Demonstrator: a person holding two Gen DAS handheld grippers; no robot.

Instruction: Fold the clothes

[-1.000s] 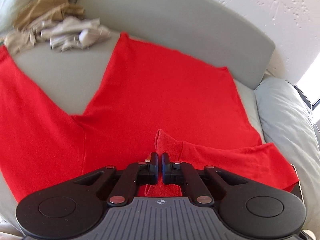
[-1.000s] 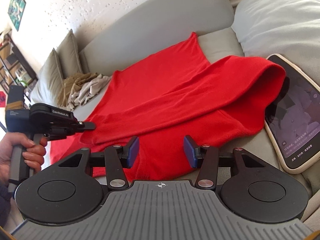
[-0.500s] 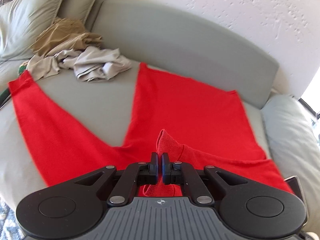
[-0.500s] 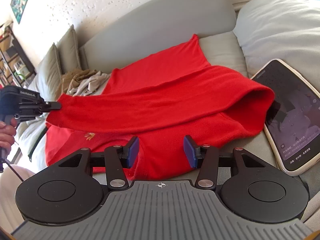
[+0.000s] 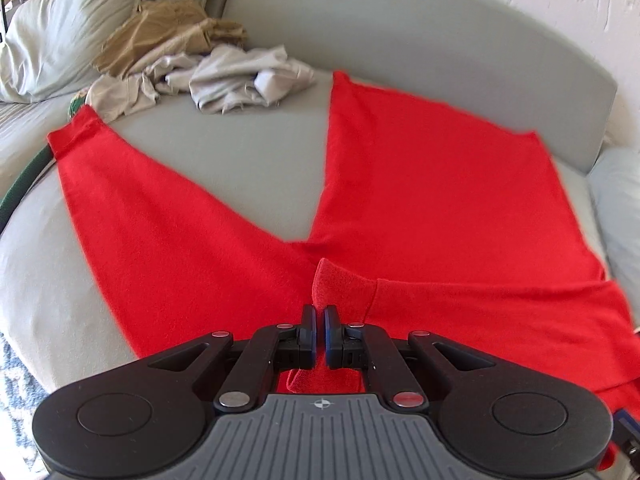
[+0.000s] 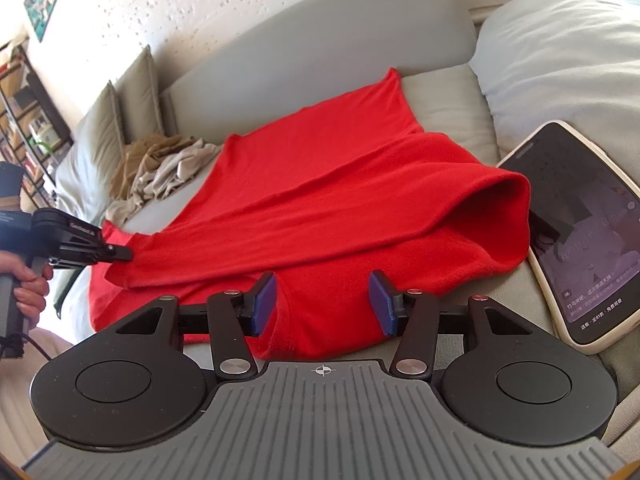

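Red sweater point(image 5: 440, 208) lies spread on the grey sofa point(image 5: 248, 168). One sleeve is brought across the body, its cuff between the pads of the left gripper point(image 5: 319, 334); those jaws are just starting to open, cuff not yet free. Other sleeve runs out toward 10 o'clock, unfolded. Right gripper point(image 6: 322, 304) hovers about half open over the near hem, empty. Phone point(image 6: 576, 232) at 3 o'clock. Crumpled clothes pile point(image 5: 192, 68) at 11 o'clock untouched. Early stage, I'd say: second sleeve, body folds and the pile remain.

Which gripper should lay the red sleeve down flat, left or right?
Left. The left gripper has the red sleeve's cuff between its opening jaws. The right gripper is open and empty, over the garment's near edge.
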